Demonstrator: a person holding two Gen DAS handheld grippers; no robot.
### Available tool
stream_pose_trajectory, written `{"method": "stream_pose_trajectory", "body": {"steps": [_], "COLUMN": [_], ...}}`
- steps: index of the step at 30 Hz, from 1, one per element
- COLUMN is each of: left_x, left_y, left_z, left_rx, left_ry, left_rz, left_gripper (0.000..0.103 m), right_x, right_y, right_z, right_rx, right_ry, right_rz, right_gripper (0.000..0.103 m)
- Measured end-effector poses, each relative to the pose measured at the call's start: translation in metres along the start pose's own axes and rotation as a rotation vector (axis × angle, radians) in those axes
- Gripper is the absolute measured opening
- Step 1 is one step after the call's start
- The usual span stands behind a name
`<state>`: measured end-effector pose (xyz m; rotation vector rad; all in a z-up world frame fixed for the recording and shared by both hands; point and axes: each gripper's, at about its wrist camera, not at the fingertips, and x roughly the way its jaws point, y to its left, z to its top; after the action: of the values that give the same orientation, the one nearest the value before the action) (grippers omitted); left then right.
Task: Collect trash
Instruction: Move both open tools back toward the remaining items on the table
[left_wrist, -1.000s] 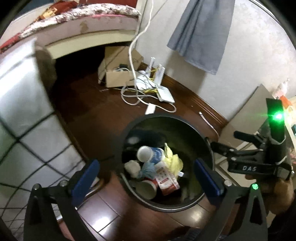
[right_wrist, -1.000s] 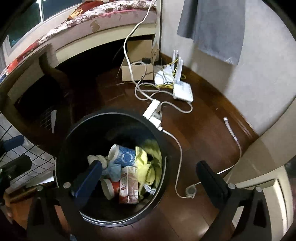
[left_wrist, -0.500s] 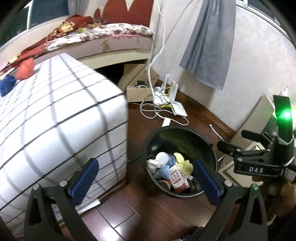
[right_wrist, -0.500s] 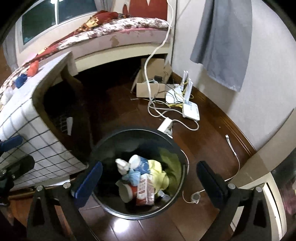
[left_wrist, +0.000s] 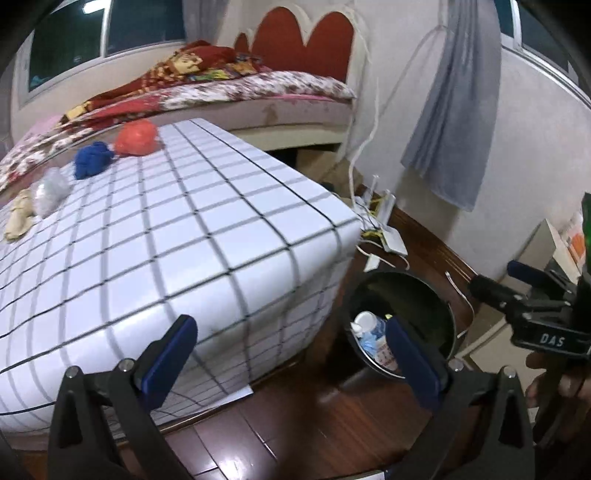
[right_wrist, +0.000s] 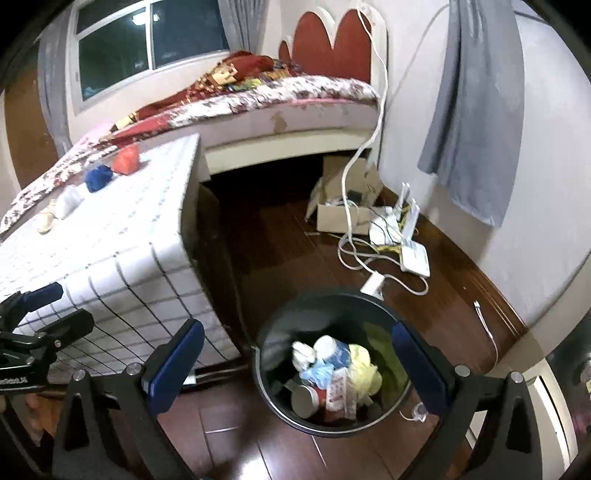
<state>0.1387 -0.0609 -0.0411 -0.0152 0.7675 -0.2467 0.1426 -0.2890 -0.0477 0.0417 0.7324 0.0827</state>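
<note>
My left gripper (left_wrist: 291, 354) is spread wide with nothing between its blue pads (left_wrist: 168, 356). Ahead of it and to its left is the table (left_wrist: 184, 236) with its white, black-gridded cloth. At the far end of that table, well ahead of the tool, I see four crumpled bits of trash in a loose row: an orange wad (left_wrist: 136, 138), a blue wad (left_wrist: 93, 159) just beside it, a white wad (left_wrist: 51, 191), and a beige scrap (left_wrist: 19, 219) nearest the left edge of the view. The black bin (left_wrist: 424, 295) stands on the wooden floor (left_wrist: 332, 435) just behind my left gripper's right-hand pad, close to the table corner; a white bottle (left_wrist: 365, 321) shows inside it.

My right gripper (right_wrist: 299, 363) is also wide and empty. The bin (right_wrist: 280, 325) sits directly between its fingers and slightly ahead, filled with a cup (right_wrist: 306, 397), a carton (right_wrist: 341, 393), a yellow wrapper (right_wrist: 364, 365) and pale blue crumpled material (right_wrist: 317, 371). The table (right_wrist: 110, 251) lies to this tool's left, the same four wads far ahead-left on it. Ahead and to the right, a cardboard box (right_wrist: 343, 214), white cables (right_wrist: 354, 251) and a router (right_wrist: 415, 258) lie on the floor by the wall, with the bed (right_wrist: 288, 107) beyond.

At the right edge of the left view I see the right gripper's body and the hand (left_wrist: 554, 380) holding it.
</note>
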Motion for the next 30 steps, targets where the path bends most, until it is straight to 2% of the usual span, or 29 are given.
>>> {"method": "stream_pose_trajectory", "body": {"steps": [14, 30], "left_x": [-0.037, -0.072], "left_y": [0.055, 0.156], "left_z": [0.005, -0.008], "left_rx": [-0.073, -0.214], "left_ry": [-0.078, -0.108], "left_rz": [0.081, 0.250], "left_gripper": [0.102, 0.102], "right_x": [-0.009, -0.001], "right_y": [0.071, 0.181], "right_z": [0.025, 0.046], "right_rx": [-0.078, -0.199], "right_ry": [-0.062, -0.096], "right_rz": [0.099, 0.274], "right_gripper": [0.102, 0.102]}}
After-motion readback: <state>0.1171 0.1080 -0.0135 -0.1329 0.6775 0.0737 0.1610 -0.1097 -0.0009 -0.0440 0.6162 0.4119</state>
